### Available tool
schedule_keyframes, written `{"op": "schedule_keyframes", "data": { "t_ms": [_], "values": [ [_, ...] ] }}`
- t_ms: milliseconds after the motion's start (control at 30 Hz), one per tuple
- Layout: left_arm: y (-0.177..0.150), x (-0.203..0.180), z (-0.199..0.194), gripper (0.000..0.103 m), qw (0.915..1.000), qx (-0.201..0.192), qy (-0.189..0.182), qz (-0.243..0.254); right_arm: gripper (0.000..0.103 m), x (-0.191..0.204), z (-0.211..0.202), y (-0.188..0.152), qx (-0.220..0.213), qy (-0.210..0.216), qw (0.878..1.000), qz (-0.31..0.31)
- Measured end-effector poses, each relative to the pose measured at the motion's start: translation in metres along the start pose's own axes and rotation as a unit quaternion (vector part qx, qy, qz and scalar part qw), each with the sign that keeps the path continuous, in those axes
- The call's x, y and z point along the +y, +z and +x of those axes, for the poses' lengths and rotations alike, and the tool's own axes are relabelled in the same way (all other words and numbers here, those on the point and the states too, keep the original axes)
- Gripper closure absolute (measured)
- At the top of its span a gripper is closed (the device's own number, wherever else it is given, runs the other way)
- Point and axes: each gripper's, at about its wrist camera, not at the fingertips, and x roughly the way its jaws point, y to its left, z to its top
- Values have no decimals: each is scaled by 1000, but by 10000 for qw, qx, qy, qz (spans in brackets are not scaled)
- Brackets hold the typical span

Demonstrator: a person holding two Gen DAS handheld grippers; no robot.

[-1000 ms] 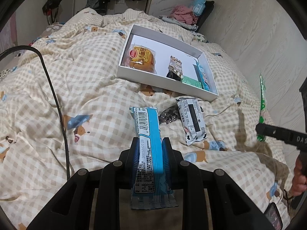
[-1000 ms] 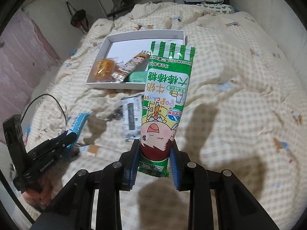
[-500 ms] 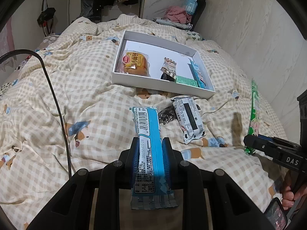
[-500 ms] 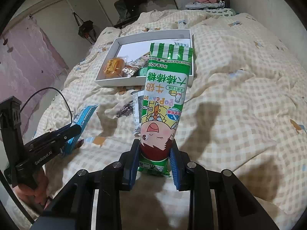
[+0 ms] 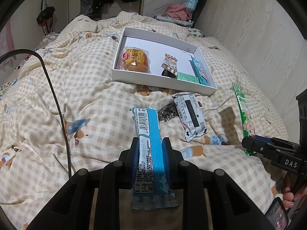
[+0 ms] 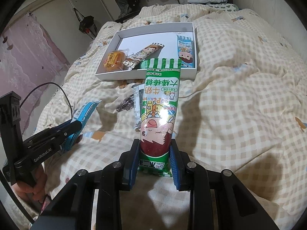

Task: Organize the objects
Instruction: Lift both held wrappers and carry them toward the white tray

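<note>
My left gripper (image 5: 150, 143) is shut on a long blue snack packet (image 5: 148, 134), held above the checked quilt. My right gripper (image 6: 154, 145) is shut on a green candy packet (image 6: 161, 99) with a cartoon face. A white shallow box (image 5: 163, 79) lies ahead on the bed and holds an orange bun packet (image 5: 135, 59), a small wrapped bar (image 5: 169, 64), a green packet (image 5: 187, 75) and a blue packet (image 5: 199, 71). A black-and-white snack packet (image 5: 191, 117) and a dark crinkled wrapper (image 5: 167, 113) lie on the quilt just in front of the box.
A black cable (image 5: 55, 99) loops over the quilt at the left. A pale wall (image 5: 259, 28) runs along the bed's right side. Pink clothing (image 5: 177, 12) is piled beyond the bed's far end. A hand (image 6: 30, 186) holds the left gripper's handle.
The right gripper with the green packet has come lower and a little nearer the quilt. The left gripper keeps its place, though its view has rolled slightly so the box sits straighter.
</note>
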Motion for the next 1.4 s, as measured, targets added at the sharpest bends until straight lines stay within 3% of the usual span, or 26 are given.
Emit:
{"op": "schedule_keyframes", "data": {
  "t_ms": [233,500,800,1100,1400],
  "values": [
    [0,-2,1,77,10000,3,68,58,72,0,0,-1,31,3,10000,5],
    [0,-9,-14,77,9981,-374,435,212,72,-1,2,-1,74,33,10000,27],
    [1,-3,-5,76,9981,-150,587,53,72,-1,2,0,75,33,10000,27],
    [0,-2,-2,76,9987,-56,503,97,72,-1,3,0,88,42,9999,32],
    [2,3,-11,77,9997,-221,63,-99,72,-2,3,-1,106,97,9999,85]
  ]
}}
